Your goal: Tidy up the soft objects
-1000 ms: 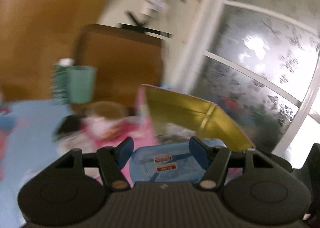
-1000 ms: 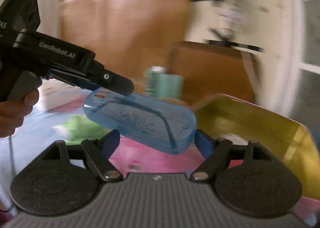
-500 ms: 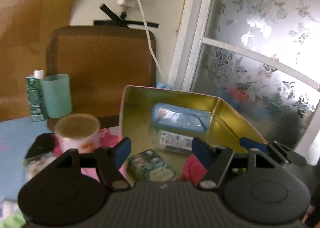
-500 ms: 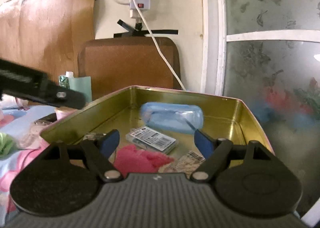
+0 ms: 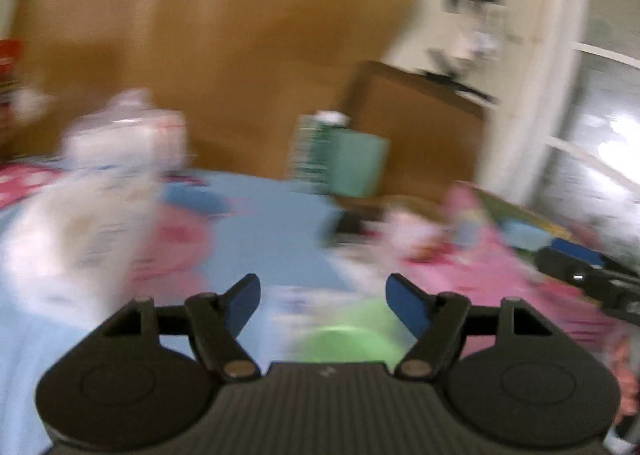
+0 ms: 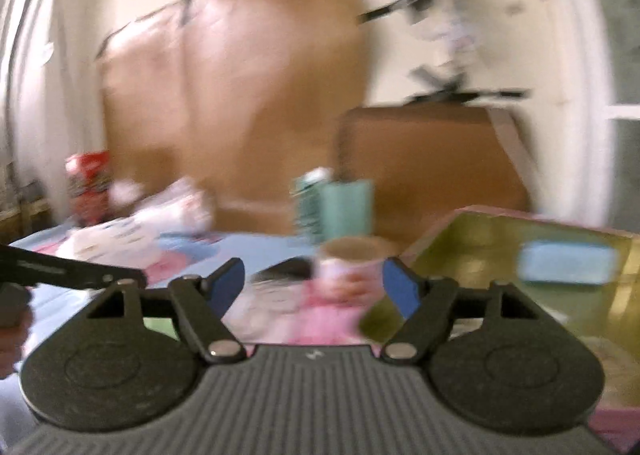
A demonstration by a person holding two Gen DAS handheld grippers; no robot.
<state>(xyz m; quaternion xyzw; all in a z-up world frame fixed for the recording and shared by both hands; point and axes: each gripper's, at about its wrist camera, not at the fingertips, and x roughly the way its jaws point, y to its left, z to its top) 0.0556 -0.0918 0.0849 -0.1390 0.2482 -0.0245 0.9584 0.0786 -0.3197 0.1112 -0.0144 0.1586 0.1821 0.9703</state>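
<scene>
Both views are strongly blurred. The left gripper (image 5: 322, 301) has its jaws wide apart and holds nothing; a green soft object (image 5: 346, 339) lies just below them on the tablecloth (image 5: 272, 231). The right gripper (image 6: 314, 287) is also spread wide and empty, near the left rim of the gold tin (image 6: 472, 231). A blue case (image 6: 568, 265) lies inside the tin by its far wall. A pink cup (image 6: 350, 265) stands just left of the tin.

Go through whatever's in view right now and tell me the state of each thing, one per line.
left gripper: open, empty
right gripper: open, empty
gold tin: open, no lid on
blue pouch: lying inside the tin
pink cup: upright on the table
green soft object: loose, just ahead of the left gripper
</scene>
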